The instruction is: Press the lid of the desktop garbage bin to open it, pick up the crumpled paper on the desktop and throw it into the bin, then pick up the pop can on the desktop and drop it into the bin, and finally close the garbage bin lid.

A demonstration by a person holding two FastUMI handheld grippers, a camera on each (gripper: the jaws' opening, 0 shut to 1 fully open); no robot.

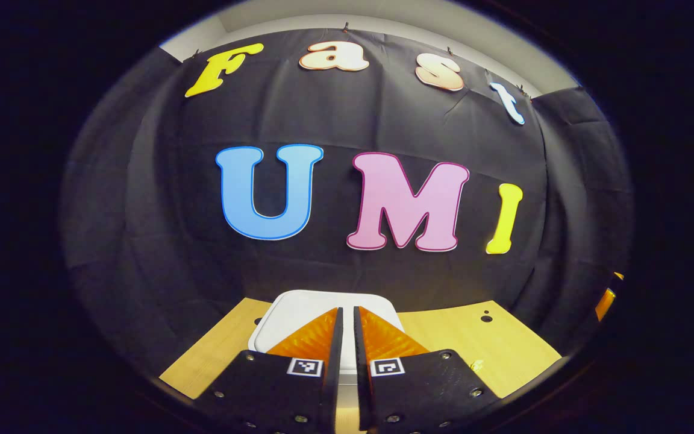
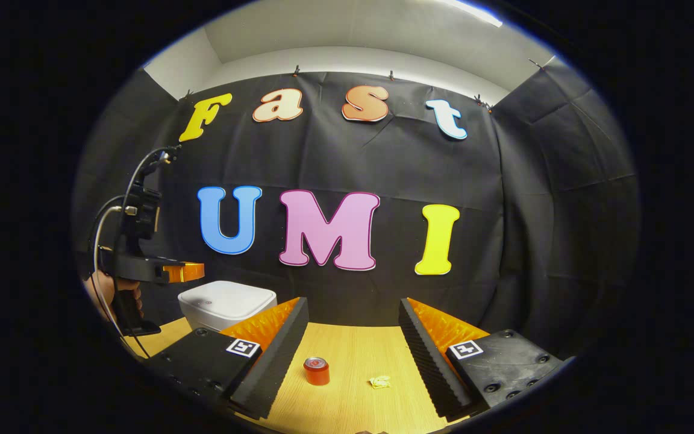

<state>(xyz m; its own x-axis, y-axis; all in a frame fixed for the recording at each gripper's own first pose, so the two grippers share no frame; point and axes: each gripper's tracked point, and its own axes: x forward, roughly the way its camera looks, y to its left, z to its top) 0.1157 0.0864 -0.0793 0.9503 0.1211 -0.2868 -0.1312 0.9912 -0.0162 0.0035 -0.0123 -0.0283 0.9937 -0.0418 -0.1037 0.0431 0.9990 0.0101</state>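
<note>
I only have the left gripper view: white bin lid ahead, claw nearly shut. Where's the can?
Observer: The pop can stands upright on the desktop, seen between the right claw fingers in the right gripper view.
Operator: And the paper?
Observer: The crumpled paper lies to the can's right in that view, apart from it.
Operator: Right claw state?
Observer: Open, holding nothing.
Operator: Is my claw on the lid?
Observer: No, the left claw hovers above the bin, lid closed.
</note>
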